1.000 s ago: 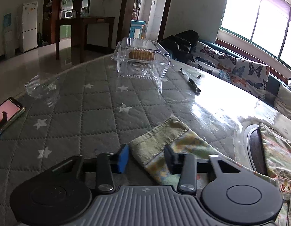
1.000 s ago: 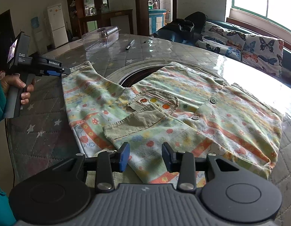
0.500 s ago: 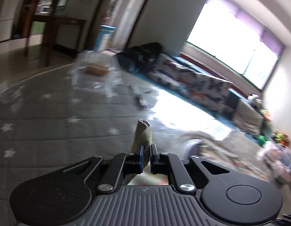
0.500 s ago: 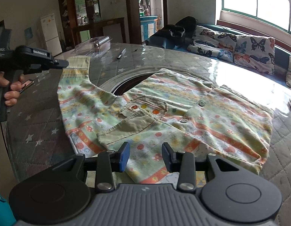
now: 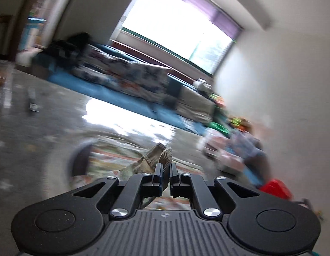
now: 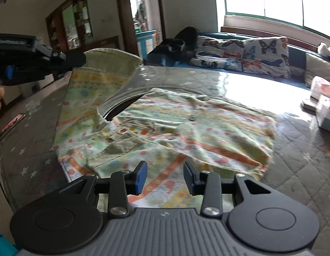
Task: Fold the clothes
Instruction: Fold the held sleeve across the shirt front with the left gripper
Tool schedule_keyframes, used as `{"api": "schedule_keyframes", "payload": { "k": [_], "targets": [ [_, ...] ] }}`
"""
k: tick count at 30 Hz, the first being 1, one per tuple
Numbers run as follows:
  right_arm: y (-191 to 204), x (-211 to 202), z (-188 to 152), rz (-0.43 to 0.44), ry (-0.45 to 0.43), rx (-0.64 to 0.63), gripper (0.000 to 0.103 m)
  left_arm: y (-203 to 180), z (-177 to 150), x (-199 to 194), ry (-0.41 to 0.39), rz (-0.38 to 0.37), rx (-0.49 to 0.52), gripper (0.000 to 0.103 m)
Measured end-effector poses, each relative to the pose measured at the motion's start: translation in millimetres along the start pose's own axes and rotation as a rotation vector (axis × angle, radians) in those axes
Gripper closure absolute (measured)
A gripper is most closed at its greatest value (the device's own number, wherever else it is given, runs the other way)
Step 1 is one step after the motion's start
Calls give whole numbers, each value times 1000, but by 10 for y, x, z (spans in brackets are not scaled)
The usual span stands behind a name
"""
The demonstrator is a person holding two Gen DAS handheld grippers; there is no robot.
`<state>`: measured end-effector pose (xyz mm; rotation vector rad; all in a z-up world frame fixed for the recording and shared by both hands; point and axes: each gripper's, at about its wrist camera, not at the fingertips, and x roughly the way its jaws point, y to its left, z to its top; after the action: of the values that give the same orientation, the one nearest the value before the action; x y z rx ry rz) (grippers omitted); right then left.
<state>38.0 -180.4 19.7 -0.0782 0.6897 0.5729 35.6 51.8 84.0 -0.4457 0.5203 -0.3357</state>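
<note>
Nearest, the right hand-held gripper [image 6: 165, 178] hangs half open and empty over the shirt [image 6: 186, 132] spread on the table [image 6: 292, 149]. Beyond, the left hand-held gripper [image 6: 79, 58] pinches the ribbed sleeve cuff [image 6: 113, 58], lifted. Soft, light, floppy cloth: grip hems.

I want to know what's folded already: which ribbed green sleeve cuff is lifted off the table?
The ribbed green cuff pinched by the left gripper; the other lies flat on the shirt.

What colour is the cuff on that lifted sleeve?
Plain olive-green ribbed cuff, clearest in the right wrist view.
</note>
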Motion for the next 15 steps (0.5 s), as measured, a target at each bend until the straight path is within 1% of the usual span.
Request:
{"api": "schedule_keyframes", "payload": {
  "k": [4,7,8,12,13,14,15],
  "targets": [
    [-151,-87,-53,-30,-13,45,65,-330,-114,184,56,-94,60,97],
    [-253,-135,-91,-51,-18,77,65,-440,-240,316,108,-136,82,96],
    [-284,-146,-102,-56,-17,89,65,-449,-286,341,128,-143,90,95],
    [-382,-196,-136,-77,-16,120,65,-445,-476,466,206,-135,112,92],
    [-399,-212,-142,-82,-16,125,65,-432,-511,483,224,-138,114,91],
    [-417,-223,-145,-86,-17,130,65,-415,-529,495,238,-142,116,82],
    [-434,-233,-148,-89,-18,136,65,-391,-538,485,241,-132,123,76]
  ]
}}
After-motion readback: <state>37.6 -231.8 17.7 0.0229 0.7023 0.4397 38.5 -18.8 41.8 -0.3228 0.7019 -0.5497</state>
